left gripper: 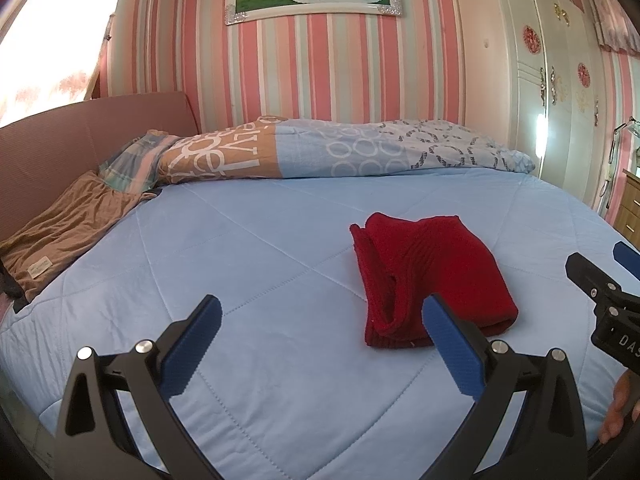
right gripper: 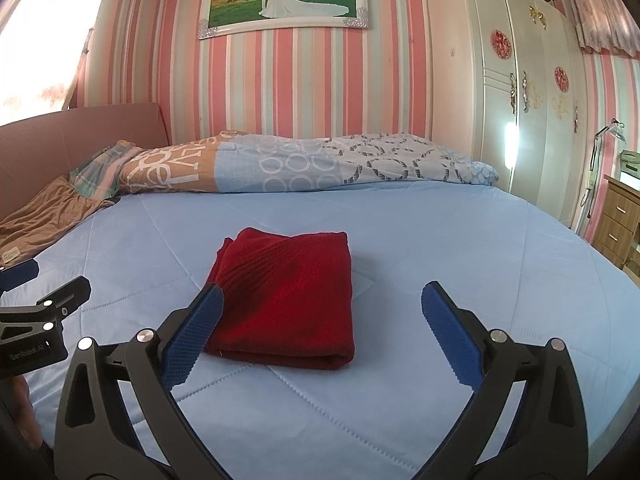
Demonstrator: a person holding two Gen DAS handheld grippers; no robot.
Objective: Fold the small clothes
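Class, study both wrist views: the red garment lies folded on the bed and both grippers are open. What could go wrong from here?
1. The red knit garment has a loose, gaping edge on the left gripper side; a nudge there could undo the fold.
2. The right gripper has one finger close beside the bundle, so closing might snag a single layer.
3. The soft blue quilt may bunch if pinched too.

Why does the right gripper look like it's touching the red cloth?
Cannot tell: in the right wrist view, one of its fingers overlaps the red cloth, hiding any gap.
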